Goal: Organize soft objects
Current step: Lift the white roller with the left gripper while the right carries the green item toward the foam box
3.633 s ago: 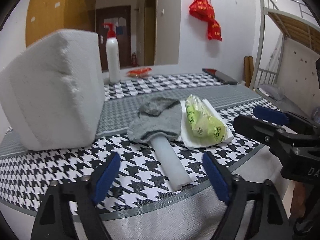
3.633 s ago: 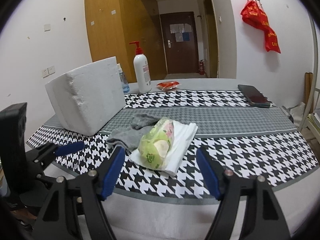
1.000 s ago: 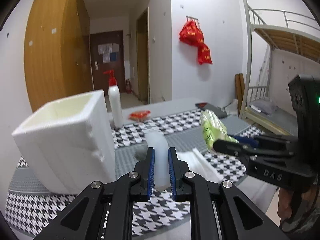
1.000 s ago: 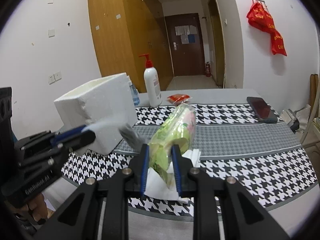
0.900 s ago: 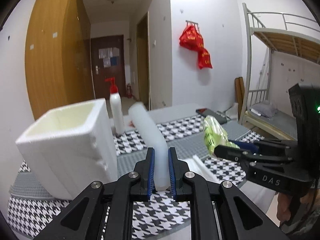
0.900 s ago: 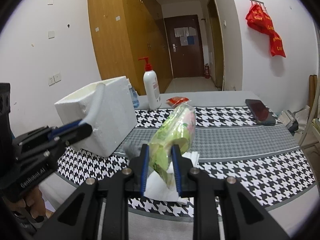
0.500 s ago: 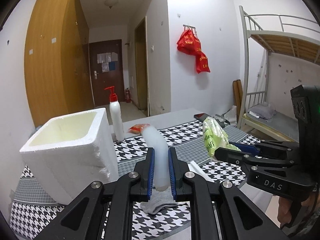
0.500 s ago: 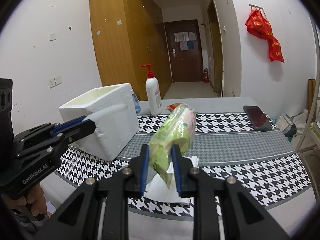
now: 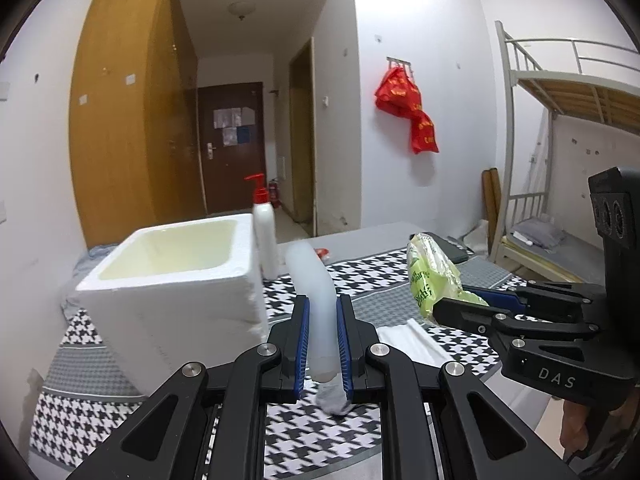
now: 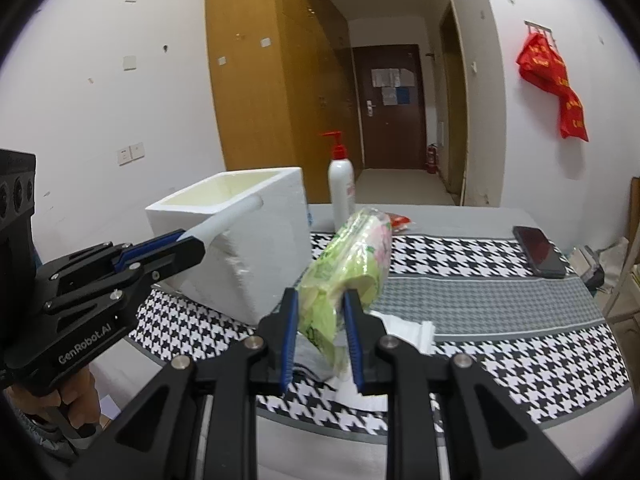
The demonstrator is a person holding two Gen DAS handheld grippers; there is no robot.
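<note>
My left gripper (image 9: pixel 322 340) is shut on a white foam tube (image 9: pixel 316 292) and holds it above the table, just right of the open white foam box (image 9: pixel 176 276). The tube also shows in the right wrist view (image 10: pixel 230 216), its tip near the box's (image 10: pixel 248 240) rim. My right gripper (image 10: pixel 320 336) is shut on a green tissue pack (image 10: pixel 348 272), lifted above the table; the pack shows in the left wrist view (image 9: pixel 432 276). A grey sock (image 9: pixel 334 398) and a folded white cloth (image 9: pixel 412 340) lie on the houndstooth tablecloth below.
A white pump bottle with a red top (image 10: pixel 340 188) stands behind the box. A red snack packet (image 10: pixel 400 222) and a black phone (image 10: pixel 540 250) lie at the far side. The table's front edge (image 10: pixel 460 436) is near me. A bunk bed (image 9: pixel 560 160) stands right.
Both grippers have risen a little further with their loads. The foam box's open top now shows more, and the sock lies below the left gripper.
</note>
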